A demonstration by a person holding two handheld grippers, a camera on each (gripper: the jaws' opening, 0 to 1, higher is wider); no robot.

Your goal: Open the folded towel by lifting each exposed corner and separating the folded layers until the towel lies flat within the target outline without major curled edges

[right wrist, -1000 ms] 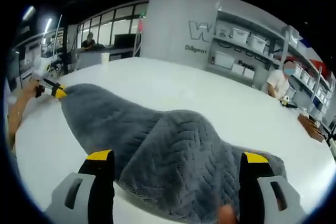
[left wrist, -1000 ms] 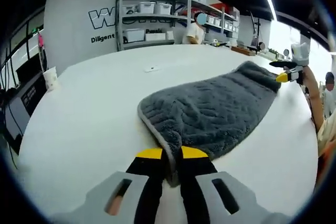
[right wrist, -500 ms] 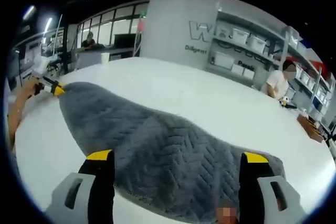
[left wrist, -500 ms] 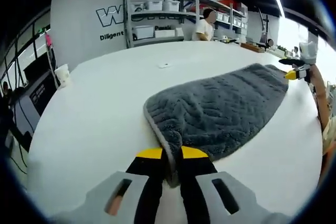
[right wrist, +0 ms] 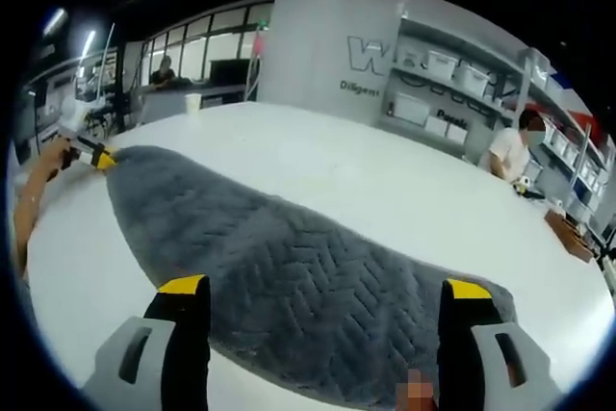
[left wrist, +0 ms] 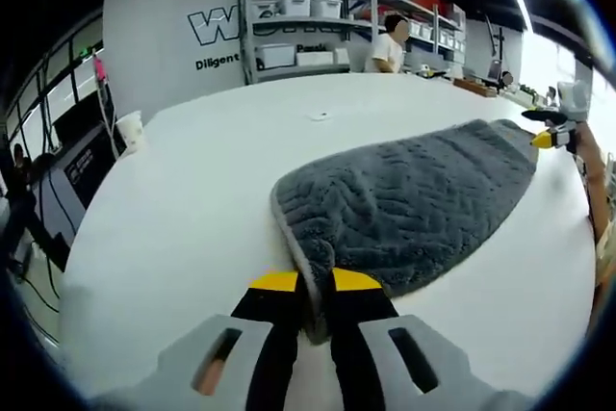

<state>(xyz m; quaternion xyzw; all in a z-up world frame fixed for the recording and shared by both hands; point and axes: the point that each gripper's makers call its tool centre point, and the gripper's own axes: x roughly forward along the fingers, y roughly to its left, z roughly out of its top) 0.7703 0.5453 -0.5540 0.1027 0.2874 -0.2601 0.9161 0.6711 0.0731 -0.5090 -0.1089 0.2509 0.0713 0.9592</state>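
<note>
A grey towel (left wrist: 409, 204) lies spread across the white counter (left wrist: 192, 199) at frame centre. The left tool (left wrist: 306, 288) is clamped on its near corner; the right tool (right wrist: 318, 300) stands apart above it. Soft, limp plush, likely best gripped at the corners.

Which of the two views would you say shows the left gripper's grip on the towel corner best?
The left gripper view: the left gripper is shut on the grey towel, with the bound corner pinched between its yellow-tipped jaws. The right gripper view shows that gripper small and far off at the towel's other end, too small to judge the grip.
</note>
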